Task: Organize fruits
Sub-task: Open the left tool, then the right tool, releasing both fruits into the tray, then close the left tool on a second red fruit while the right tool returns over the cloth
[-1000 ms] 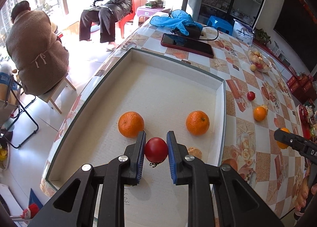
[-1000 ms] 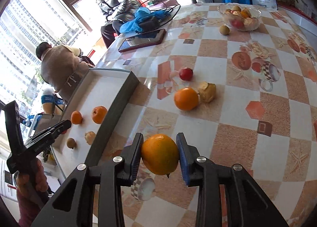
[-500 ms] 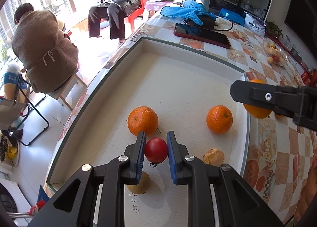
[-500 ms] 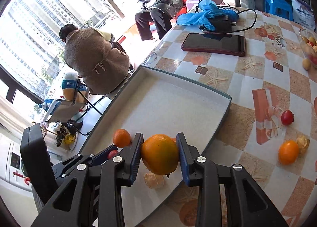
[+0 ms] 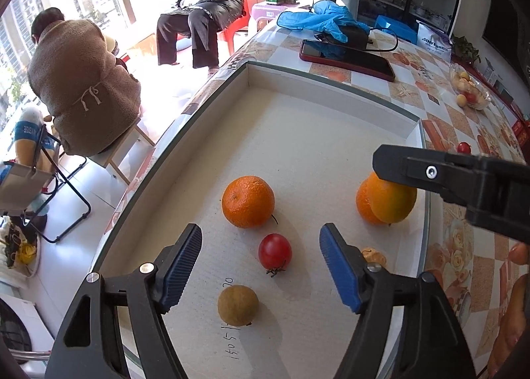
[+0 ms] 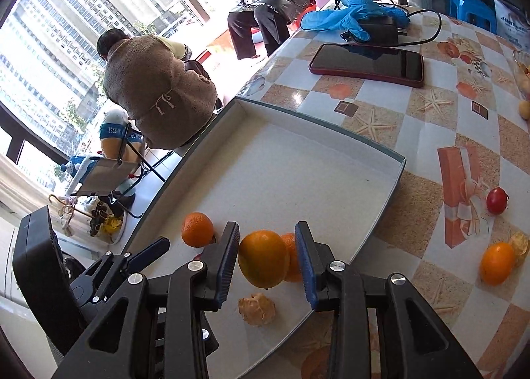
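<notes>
Both grippers are releasing into the tray (image 5: 331, 87): left gripper (image 5: 261, 263) opening, red tomato (image 5: 275, 251) freed between its pads; right gripper (image 6: 266, 259) opening around the orange (image 6: 263, 258). Next, withdraw upward clear.

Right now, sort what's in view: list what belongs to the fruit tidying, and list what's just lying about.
Part of the job:
- white tray
- cherry tomato in the tray, between the opening left gripper pads
- orange between the opening right gripper pads
- mandarin
- longan
- loose tomato on the table

Lying about:
- phone
- blue gloves
- charger
</notes>
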`<act>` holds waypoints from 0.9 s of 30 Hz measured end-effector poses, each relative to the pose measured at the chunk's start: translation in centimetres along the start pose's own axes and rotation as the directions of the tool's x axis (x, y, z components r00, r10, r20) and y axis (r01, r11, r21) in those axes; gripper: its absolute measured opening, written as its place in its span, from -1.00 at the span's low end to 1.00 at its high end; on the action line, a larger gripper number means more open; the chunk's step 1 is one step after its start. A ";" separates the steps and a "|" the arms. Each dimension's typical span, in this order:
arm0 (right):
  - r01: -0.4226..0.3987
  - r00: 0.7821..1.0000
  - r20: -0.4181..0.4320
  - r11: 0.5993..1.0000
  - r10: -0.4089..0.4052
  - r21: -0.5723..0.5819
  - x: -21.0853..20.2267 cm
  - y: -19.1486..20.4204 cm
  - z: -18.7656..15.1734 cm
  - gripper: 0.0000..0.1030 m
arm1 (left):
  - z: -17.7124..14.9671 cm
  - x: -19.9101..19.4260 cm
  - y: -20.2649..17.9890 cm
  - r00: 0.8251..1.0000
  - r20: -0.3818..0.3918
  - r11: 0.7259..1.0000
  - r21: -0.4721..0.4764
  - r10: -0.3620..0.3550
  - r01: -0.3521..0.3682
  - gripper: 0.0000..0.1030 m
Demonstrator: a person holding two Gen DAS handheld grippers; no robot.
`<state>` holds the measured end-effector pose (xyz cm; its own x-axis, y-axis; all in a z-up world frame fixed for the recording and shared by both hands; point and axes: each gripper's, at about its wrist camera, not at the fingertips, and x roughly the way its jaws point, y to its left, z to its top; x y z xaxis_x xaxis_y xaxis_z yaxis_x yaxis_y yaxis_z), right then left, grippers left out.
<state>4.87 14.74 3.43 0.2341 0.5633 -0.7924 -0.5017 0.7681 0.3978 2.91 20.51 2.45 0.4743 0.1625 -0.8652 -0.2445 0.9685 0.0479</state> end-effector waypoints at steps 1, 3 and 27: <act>0.019 1.000 0.008 1.000 -0.019 -0.007 -0.3 0.0 -0.1 0.26 | 0.1 0.0 0.1 1.000 -0.005 1.000 -0.004 0.000 0.000 0.53; 0.043 0.999 0.033 0.999 -0.043 -0.020 -1.1 -0.2 -0.4 0.78 | 0.1 0.0 0.2 1.000 -0.014 1.000 -0.016 -0.004 0.004 0.53; 0.537 0.819 0.060 0.798 -0.571 0.273 -11.8 -22.8 -12.1 1.00 | 6.1 -8.3 -14.0 0.968 0.098 0.942 0.271 -0.233 0.199 0.54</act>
<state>3.49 -13.13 -1.91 0.5285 0.0407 -0.8480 -0.0478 0.9987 0.0181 7.59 6.77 12.02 0.5984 -0.0496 -0.7997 0.0937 0.9956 0.0083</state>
